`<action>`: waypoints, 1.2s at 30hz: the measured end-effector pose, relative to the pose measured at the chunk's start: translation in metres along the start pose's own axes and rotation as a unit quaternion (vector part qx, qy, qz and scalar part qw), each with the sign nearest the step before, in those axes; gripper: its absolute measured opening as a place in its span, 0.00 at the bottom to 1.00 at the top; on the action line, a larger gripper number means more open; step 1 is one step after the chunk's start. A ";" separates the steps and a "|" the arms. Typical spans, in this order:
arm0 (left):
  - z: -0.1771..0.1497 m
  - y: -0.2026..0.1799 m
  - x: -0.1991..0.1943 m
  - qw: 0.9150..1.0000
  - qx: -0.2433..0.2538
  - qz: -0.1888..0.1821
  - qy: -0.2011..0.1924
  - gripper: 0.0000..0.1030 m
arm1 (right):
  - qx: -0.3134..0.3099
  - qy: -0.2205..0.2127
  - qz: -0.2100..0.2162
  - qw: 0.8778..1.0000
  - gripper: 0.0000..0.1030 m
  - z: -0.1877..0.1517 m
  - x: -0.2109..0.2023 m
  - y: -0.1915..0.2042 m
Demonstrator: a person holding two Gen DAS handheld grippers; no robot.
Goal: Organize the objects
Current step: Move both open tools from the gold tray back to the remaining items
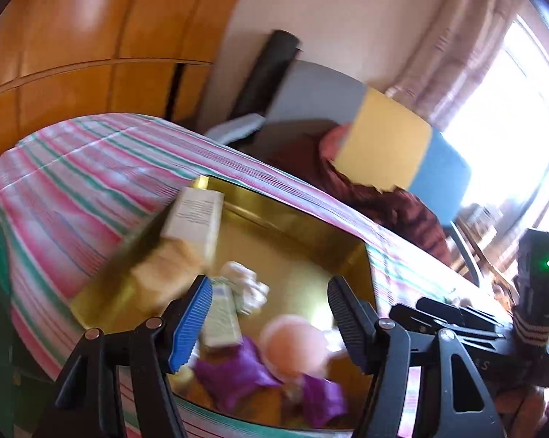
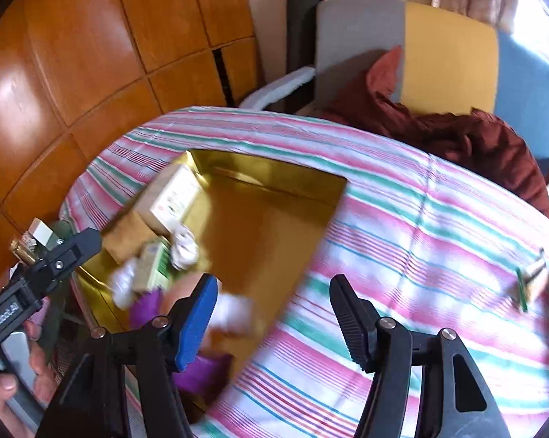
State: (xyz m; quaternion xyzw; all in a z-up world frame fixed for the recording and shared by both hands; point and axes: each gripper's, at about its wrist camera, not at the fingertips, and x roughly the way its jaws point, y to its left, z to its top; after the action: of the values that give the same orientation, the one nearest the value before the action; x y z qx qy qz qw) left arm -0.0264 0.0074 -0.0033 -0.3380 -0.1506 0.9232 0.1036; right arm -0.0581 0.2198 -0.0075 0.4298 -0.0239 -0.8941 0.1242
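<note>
Left gripper: left gripper [image 1: 270, 314] spread wide, nothing between its fingers, hanging over the near half of the gold tray [image 1: 303, 233]
Right gripper: right gripper [image 2: 272, 315] also spread and empty, straddling the tray's right edge, one finger over the tray, the other over the striped bedcover [image 2: 402, 226]
Nearest in tray: purple cloth [image 1: 234, 368] and a round pink ball-like thing [image 1: 294, 339] lie just below the left gripper's fingertips; blurred, so finer detail cannot be told
Next in tray: a pale green-and-white carton [image 1: 221, 314] lies beside the blue pad, with a crumpled white wad [image 1: 247, 284] touching its far end
Tray's left side: a tan soft lump [image 1: 168, 270] and a white printed box [image 1: 195, 219] leaning on the left wall
Open room in tray: the far and right part of the gold floor is bare up to the far rim
Tray edges: low upright gold walls; the right one runs diagonally under the right gripper
Loose things: small blurred items [image 2: 530, 281] sit on the bedcover well right of the tray, near the picture's edge
Bed edge: cover drops off at left toward the wooden wardrobe [image 2: 91, 54]
Beyond bed: a dark red blanket [image 2: 457, 135] heaped on a grey, yellow and blue chair [image 2: 446, 54]
Far right: bright window with curtain [image 1: 457, 54]
</note>
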 end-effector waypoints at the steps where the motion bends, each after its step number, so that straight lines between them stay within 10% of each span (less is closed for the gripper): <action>1: -0.003 -0.007 0.000 1.000 0.010 -0.009 0.004 0.65 | 0.006 0.002 -0.004 1.000 0.63 -0.005 -0.002 -0.007; 17: -0.071 -0.124 -0.006 0.968 0.174 -0.156 0.087 0.65 | 0.118 0.084 -0.116 0.983 0.64 -0.091 -0.038 -0.169; 29: -0.102 -0.152 0.005 0.959 0.199 -0.154 0.131 0.65 | 0.241 0.019 -0.280 0.929 0.85 -0.103 -0.123 -0.343; 36: -0.111 -0.159 0.011 0.955 0.215 -0.141 0.147 0.65 | 0.231 -0.018 -0.233 0.944 0.85 -0.082 -0.111 -0.371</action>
State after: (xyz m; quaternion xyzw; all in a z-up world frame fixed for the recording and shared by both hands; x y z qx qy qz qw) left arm 0.0526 0.1822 -0.0348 -0.4153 0.0220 0.8497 0.3242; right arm -0.0023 0.6108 -0.0296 0.4241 -0.1309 -0.8755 -0.1910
